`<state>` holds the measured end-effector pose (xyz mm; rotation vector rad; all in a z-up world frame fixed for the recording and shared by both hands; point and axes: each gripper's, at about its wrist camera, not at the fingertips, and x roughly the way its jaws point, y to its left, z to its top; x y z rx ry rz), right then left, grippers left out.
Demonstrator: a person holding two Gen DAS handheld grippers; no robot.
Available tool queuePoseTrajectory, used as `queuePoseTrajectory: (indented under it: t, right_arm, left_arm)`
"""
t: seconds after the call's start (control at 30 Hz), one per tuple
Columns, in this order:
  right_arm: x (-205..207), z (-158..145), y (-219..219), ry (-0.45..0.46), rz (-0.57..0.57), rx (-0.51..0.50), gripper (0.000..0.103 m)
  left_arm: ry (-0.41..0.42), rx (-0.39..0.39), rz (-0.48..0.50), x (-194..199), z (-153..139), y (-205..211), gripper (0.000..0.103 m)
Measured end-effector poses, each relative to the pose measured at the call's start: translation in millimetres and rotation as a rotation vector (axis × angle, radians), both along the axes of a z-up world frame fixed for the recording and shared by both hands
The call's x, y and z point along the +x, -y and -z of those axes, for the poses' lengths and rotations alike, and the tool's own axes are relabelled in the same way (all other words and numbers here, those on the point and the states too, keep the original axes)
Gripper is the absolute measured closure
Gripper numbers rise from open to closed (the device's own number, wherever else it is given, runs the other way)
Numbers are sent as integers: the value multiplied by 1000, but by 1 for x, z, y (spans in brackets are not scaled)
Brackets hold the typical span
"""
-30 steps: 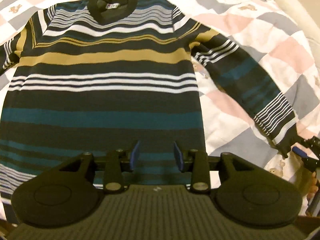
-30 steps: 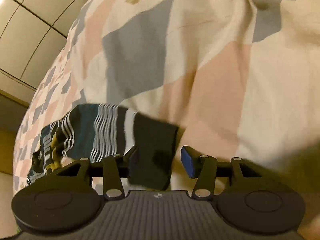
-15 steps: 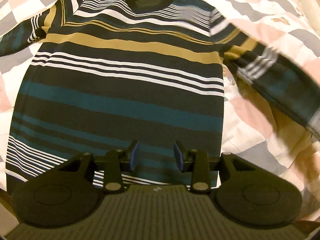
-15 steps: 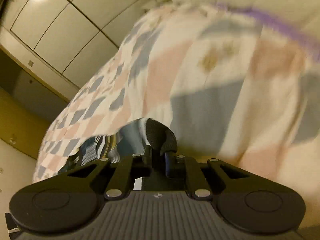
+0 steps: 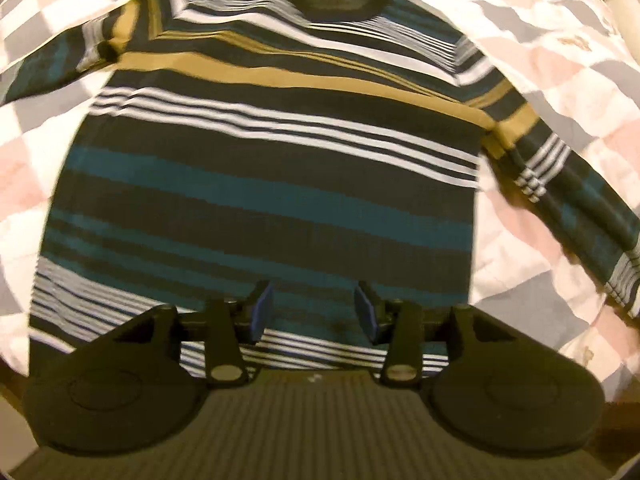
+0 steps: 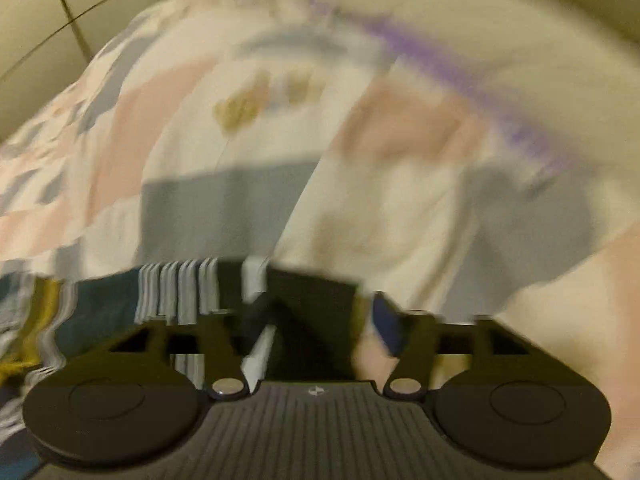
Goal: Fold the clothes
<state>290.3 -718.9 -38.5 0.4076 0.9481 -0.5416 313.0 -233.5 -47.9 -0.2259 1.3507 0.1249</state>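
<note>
A striped sweater (image 5: 272,168) in black, teal, white and mustard lies flat on the bed, collar at the far side. My left gripper (image 5: 314,308) is open and empty above its lower hem. The sweater's right sleeve (image 5: 580,208) stretches to the right. In the blurred right wrist view my right gripper (image 6: 316,316) is open, with the sleeve's dark cuff (image 6: 312,300) lying between the jaws.
A checked quilt (image 5: 540,60) in pink, grey and white covers the bed under the sweater. A pale pillow or bedding with a purple stripe (image 6: 460,64) lies beyond the right gripper. Cupboard panels (image 6: 48,12) stand at the far left.
My right gripper was shut on the cuff half a second ago and is now open. The sleeve has been pulled out to the right. The left gripper has shifted over the hem, still open.
</note>
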Motion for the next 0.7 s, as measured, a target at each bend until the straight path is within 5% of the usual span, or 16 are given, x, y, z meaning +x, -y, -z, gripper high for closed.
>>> queuePoseTrajectory:
  t: [0.07, 0.17, 0.3, 0.47, 0.7]
  right_arm:
    - [-12, -15, -21, 46, 5, -70, 36]
    - [-33, -8, -55, 120, -98, 225, 37]
    - [-57, 30, -135, 7, -254, 510, 41]
    - [-84, 35, -232, -126, -318, 497, 41]
    - [-87, -18, -315, 1, -309, 419, 35]
  left_arm:
    - [-6, 1, -20, -7, 2, -17, 61]
    - [-24, -1, -32, -19, 9, -43, 60]
    - [-61, -18, -29, -33, 21, -81, 60]
    - [-71, -4, 33, -49, 16, -117, 60]
    - [1, 49, 126, -64, -33, -153, 54]
